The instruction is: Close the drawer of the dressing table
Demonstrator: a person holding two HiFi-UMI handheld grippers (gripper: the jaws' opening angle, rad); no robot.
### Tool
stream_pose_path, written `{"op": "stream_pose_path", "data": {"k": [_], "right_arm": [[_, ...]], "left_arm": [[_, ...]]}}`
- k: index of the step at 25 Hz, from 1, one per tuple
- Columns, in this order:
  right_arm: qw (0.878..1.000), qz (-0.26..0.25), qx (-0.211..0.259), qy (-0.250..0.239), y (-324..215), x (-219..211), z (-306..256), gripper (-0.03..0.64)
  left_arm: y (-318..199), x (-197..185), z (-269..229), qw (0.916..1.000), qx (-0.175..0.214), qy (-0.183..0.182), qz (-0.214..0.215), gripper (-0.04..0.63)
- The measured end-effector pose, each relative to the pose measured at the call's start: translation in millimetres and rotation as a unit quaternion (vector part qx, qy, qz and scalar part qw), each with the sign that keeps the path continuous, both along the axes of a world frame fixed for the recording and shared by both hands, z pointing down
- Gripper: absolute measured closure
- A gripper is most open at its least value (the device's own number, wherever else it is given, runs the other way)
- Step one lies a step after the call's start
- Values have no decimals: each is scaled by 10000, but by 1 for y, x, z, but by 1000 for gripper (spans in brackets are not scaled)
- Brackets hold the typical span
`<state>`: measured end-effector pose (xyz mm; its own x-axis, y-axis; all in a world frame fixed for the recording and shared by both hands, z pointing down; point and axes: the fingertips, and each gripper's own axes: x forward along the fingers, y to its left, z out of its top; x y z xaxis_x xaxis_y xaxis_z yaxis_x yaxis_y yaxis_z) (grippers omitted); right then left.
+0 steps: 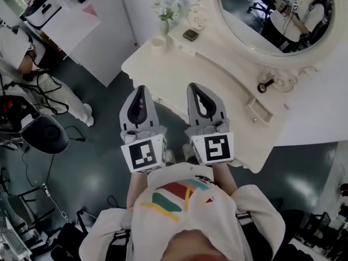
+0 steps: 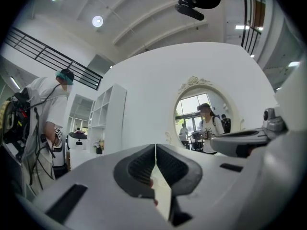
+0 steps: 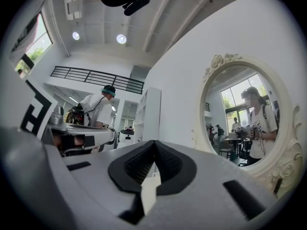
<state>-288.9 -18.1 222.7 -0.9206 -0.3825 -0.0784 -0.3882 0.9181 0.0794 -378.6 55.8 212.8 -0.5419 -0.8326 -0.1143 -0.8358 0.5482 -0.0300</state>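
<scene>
Ahead of the person, a cream-white counter (image 1: 179, 75) with a carved edge carries an oval mirror (image 1: 272, 15) in an ornate frame.

1. Drawer (image 1: 260, 112): small, with a round knob. It sits on the right part of the counter, just below the mirror frame, and appears pulled out a little from its housing. It lies to the right of both tongs and well apart from them. Neither tool touches it.

2. Left tongs (image 1: 140, 89): held roughly level, pointing at the front edge of the counter. In the left gripper view the left tongs (image 2: 155, 150) are closed. The two dark pads meet at the tip and nothing is between them.

3. Right tongs (image 1: 197, 87): held just beside the left pair and parallel to it, over the counter's front edge. In the right gripper view the right tongs (image 3: 154, 145) are also closed tip to tip and empty.

4. Other items on the counter, at its far left end:
- a vase with pale flowers (image 1: 165, 20)
- a pale cup (image 1: 157, 45) in front of the vase
- a small dark box (image 1: 190, 35) to the right of the vase

5. Surroundings: a second person in white clothing (image 1: 27, 58) stands on the dark floor (image 1: 98, 162) at the left. The mirror (image 3: 240, 119) reflects the person who holds the tools.
</scene>
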Motion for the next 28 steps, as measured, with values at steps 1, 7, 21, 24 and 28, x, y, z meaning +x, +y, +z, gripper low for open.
{"op": "stream_pose_path", "data": {"k": [1,7,21,24,28], "right_arm": [[9999,129,-22,-5,-8,9,0,617],[9947,1022,-98,-59,-61,79,-1,617],[9388,3443,-112,-46,-123,274,13,617],[9256,3779,-216,-49,-126,297,22,617],[9152,4017,-329,-23,-128,315,32,617]], "left_arm": [[-10,7,-1,9999,5,-13,136,586],[-79,63,-3,9948,42,-55,1016,586],[-187,219,5,9520,4,-111,3059,586],[-196,241,15,9399,-174,-170,3406,586],[-205,260,24,9291,-328,-210,3678,586]]}}
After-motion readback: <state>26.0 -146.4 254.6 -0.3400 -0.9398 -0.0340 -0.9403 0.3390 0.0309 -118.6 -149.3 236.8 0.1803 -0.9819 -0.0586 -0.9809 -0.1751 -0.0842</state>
